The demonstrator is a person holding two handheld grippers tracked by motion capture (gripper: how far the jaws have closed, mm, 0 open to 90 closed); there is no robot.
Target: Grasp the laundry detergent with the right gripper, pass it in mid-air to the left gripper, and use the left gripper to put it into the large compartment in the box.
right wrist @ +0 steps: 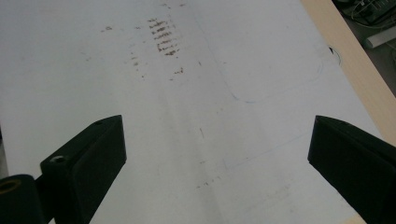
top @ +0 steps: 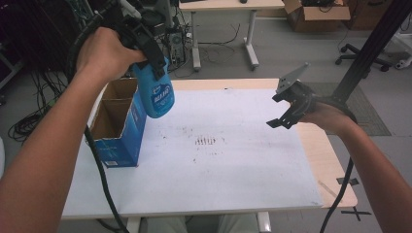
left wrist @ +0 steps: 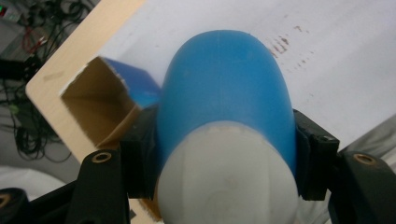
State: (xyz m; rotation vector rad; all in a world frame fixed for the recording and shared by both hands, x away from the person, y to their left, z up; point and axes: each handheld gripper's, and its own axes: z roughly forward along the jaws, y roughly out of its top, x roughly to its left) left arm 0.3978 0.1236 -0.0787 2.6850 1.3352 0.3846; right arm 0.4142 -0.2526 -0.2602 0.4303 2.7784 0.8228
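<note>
Left tool clamped on a blue bottle, both jaws pressing its sides, held in the air just right of the box and above the table. Bottle hangs bottom-down in the high view; left gripper view looks along it, white end nearest the camera, blue body beyond. Box is blue outside, brown cardboard inside, top open, standing at the table's left edge. Right tool empty, jaws spread wide, hovering well right of the box over the table's right side. White sheet on the table has brown stain marks, right of the box.
</note>
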